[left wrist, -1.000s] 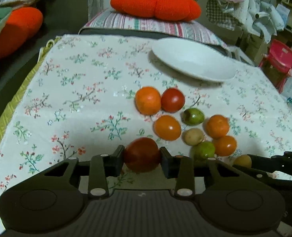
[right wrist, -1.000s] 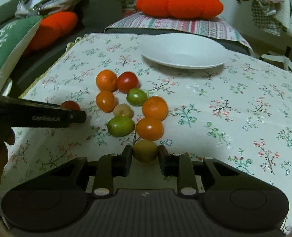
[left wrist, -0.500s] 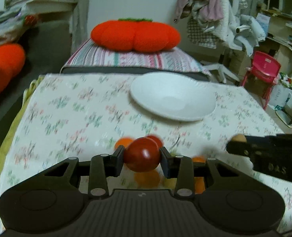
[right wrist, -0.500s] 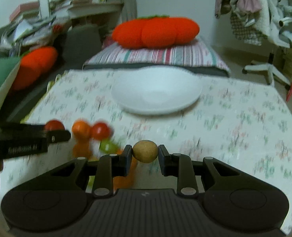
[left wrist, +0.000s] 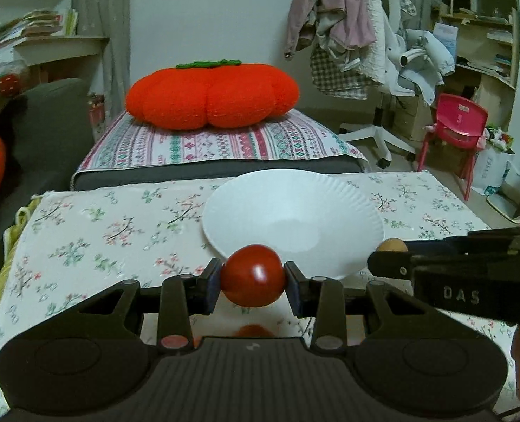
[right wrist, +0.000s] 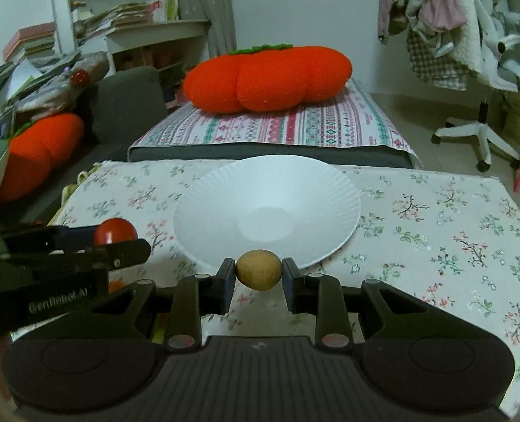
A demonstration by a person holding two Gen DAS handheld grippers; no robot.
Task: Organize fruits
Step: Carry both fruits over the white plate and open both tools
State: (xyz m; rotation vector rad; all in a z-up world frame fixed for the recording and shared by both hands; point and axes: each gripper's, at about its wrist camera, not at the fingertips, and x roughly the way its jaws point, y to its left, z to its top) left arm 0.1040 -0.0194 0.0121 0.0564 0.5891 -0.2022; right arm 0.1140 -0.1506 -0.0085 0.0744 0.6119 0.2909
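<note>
Red tomato sits pinched in the left gripper, tan fruit pinched in the right gripper; both hang above the white plate's near rim, apparently raised for dropping inside.

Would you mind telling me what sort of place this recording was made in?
Most likely a lived-in home room: a tomato-shaped cushion on a striped mattress, clothes heaped on an office chair, and cluttered bookshelves.
</note>
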